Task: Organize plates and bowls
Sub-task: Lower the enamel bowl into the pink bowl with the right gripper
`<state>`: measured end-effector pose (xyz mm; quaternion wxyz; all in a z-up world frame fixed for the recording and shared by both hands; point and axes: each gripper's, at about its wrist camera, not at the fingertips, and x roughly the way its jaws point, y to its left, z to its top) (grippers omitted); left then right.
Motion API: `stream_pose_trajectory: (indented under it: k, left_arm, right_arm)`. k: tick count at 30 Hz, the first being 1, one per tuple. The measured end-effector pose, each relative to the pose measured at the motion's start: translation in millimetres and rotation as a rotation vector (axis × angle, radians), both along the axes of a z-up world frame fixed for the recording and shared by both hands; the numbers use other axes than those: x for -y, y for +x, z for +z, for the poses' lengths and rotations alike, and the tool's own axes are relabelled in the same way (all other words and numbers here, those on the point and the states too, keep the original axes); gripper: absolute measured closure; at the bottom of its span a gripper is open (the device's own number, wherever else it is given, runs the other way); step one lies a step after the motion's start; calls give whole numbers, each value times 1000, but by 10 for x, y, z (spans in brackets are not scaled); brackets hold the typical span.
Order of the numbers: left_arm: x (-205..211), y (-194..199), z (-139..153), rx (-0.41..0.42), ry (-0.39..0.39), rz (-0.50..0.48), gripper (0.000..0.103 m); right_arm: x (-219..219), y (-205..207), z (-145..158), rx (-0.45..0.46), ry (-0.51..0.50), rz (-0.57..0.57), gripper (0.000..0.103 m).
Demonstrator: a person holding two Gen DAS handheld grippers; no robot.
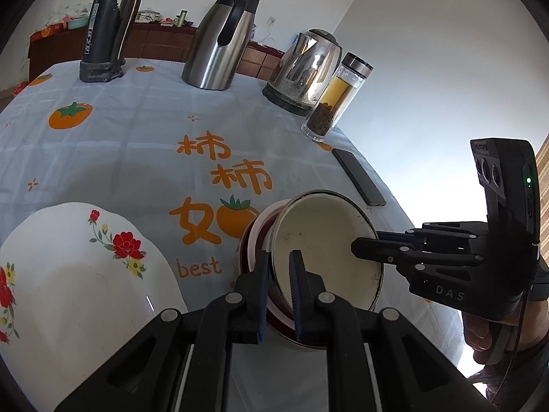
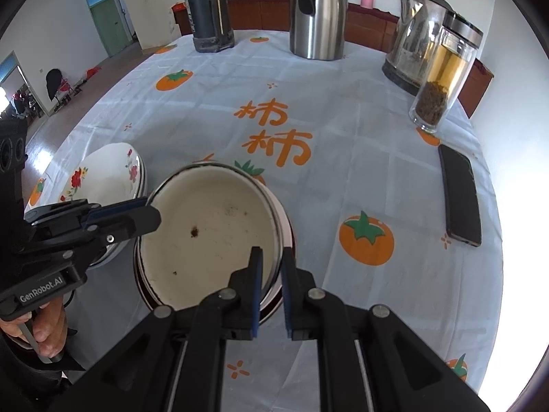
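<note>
A cream enamel bowl with a dark rim is nested in a red-and-white bowl on the tablecloth, and looks tilted. My left gripper is shut on the cream bowl's left rim. My right gripper is shut on its right rim, with one finger inside the bowl and one outside. To the left lie white flowered plates, stacked.
Along the far edge stand a black thermos, a steel carafe, a kettle and a glass tea bottle. A phone lies near the right edge.
</note>
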<state>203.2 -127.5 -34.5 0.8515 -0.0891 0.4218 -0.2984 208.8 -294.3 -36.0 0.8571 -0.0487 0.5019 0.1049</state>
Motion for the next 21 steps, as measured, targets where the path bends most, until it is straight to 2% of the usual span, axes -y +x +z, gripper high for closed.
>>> stream_pose_trajectory:
  k: [11, 18, 21]
  left_arm:
    - [18, 8, -36, -26, 1, -16, 96]
    - [14, 10, -37, -25, 4, -13, 96]
    - [6, 21, -44, -27, 5, -9, 96]
  right_arm:
    - [62, 7, 75, 74, 33, -28, 89]
    - [-48, 0, 39, 112, -67, -11, 95]
    - [-51, -1, 36, 124, -70, -14, 95]
